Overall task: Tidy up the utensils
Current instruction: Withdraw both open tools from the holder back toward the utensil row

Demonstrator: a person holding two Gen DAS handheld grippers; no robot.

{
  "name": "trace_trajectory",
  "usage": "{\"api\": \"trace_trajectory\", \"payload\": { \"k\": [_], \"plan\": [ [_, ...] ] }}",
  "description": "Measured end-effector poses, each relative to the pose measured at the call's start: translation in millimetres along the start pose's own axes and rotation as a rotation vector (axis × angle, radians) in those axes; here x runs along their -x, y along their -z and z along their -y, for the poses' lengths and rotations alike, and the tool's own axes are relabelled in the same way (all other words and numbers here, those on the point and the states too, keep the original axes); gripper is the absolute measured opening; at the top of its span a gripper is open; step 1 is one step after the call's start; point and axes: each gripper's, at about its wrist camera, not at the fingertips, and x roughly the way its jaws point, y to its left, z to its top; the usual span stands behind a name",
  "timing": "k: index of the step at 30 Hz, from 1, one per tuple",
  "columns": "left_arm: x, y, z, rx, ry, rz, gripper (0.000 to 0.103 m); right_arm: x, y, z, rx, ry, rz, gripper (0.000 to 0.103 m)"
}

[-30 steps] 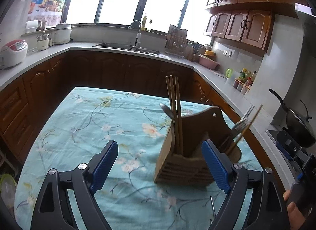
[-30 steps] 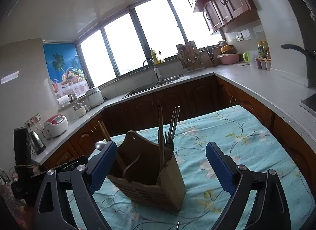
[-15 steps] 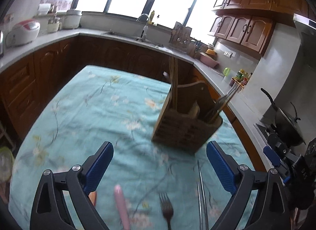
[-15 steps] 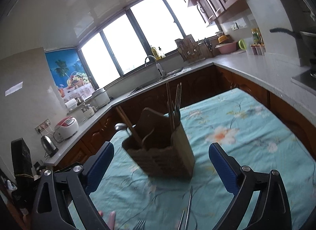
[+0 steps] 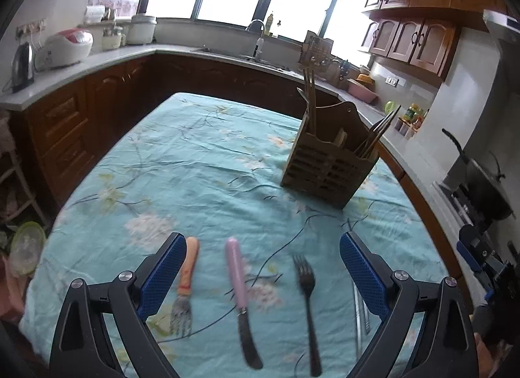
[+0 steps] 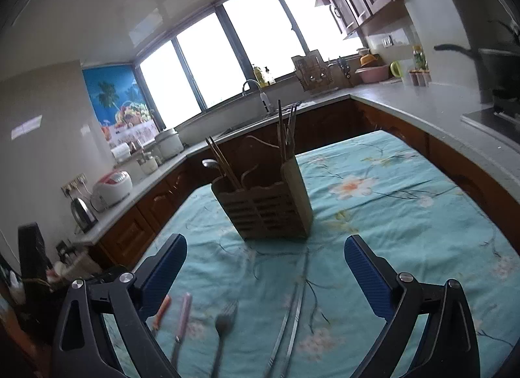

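Note:
A slatted wooden utensil holder (image 5: pixel 328 163) (image 6: pixel 266 202) stands on the floral turquoise tablecloth (image 5: pixel 195 163). Wooden chopsticks, a spoon and forks stick out of it. Nearer to me lie an orange-handled fork (image 5: pixel 187 280) (image 6: pixel 161 309), a pink-handled knife (image 5: pixel 239 290) (image 6: pixel 182 322), a metal fork (image 5: pixel 307 300) (image 6: pixel 222 326) and metal chopsticks (image 5: pixel 359 313) (image 6: pixel 286 329), side by side. My left gripper (image 5: pixel 262 244) hovers open above the knife and forks. My right gripper (image 6: pixel 266 248) is open, short of the holder, above the metal chopsticks. Neither holds anything.
Dark wood cabinets with a grey countertop (image 5: pixel 97 59) wrap around the table on three sides. A rice cooker (image 5: pixel 65 48), a kettle (image 5: pixel 22 66), a sink tap (image 6: pixel 256 92) and a stove pan (image 5: pixel 484 183) sit on it. The table's edges drop off left and right.
Both grippers have drawn back from the holder, which now looks smaller and farther off. The loose forks, knife and metal chopsticks have come into view below the fingers.

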Motion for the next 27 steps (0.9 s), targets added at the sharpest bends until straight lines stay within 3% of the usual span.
{"api": "trace_trajectory", "payload": {
  "k": [8, 11, 13, 17, 27],
  "plan": [
    [42, 23, 23, -0.110, -0.087, 0.085, 0.096, 24, 24, -13, 0.131, 0.069, 0.017, 0.100],
    [58, 19, 29, -0.136, -0.085, 0.110, 0.096, 32, 21, -22, 0.181, 0.077, 0.044, 0.101],
    [71, 13, 33, -0.161, -0.096, 0.147, 0.102, 39, 13, -32, 0.235, 0.087, 0.071, 0.103],
    [84, 8, 37, -0.203, -0.114, 0.195, 0.102, 58, -2, -53, 0.336, 0.092, 0.165, 0.103],
    [72, 34, 26, -0.191, -0.174, 0.226, 0.102, 42, 14, -51, 0.296, 0.099, 0.163, 0.103]
  ]
}}
